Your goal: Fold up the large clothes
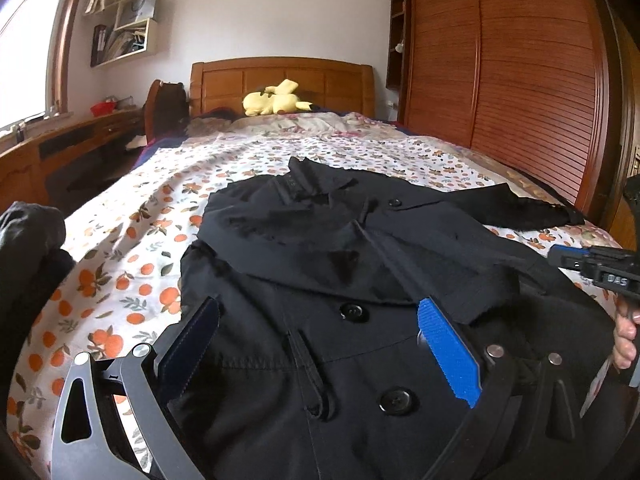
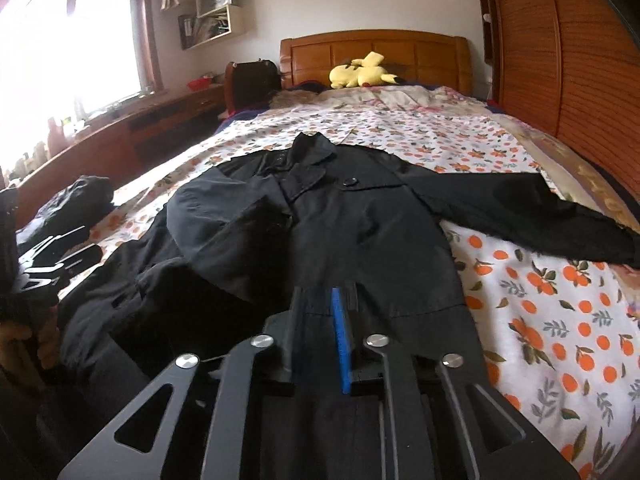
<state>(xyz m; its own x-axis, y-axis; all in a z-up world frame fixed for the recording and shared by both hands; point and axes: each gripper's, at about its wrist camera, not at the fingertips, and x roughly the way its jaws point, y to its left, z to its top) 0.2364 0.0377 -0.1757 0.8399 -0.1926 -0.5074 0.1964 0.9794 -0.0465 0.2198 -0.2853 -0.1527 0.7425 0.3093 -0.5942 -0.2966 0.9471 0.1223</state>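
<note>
A large black coat (image 1: 360, 264) lies face up on the bed, collar towards the headboard, buttons showing. One sleeve is folded across its chest; the other sleeve (image 2: 536, 216) stretches out to the right over the sheet. My left gripper (image 1: 320, 306) hovers low over the coat's front, jaws wide open and empty. My right gripper (image 2: 318, 294) is over the coat's lower part, its fingers a narrow gap apart with no cloth pinched between them. The right gripper (image 1: 592, 266) also shows in the left wrist view at the right edge, held by a hand (image 1: 624, 336).
The bed has a white sheet (image 2: 560, 312) printed with oranges. A yellow plush toy (image 2: 362, 70) lies by the wooden headboard (image 1: 280, 80). A wooden wardrobe (image 1: 520, 80) runs along the right. A dark bundle of clothing (image 2: 80, 196) sits at the bed's left edge, beside a desk (image 2: 160, 120).
</note>
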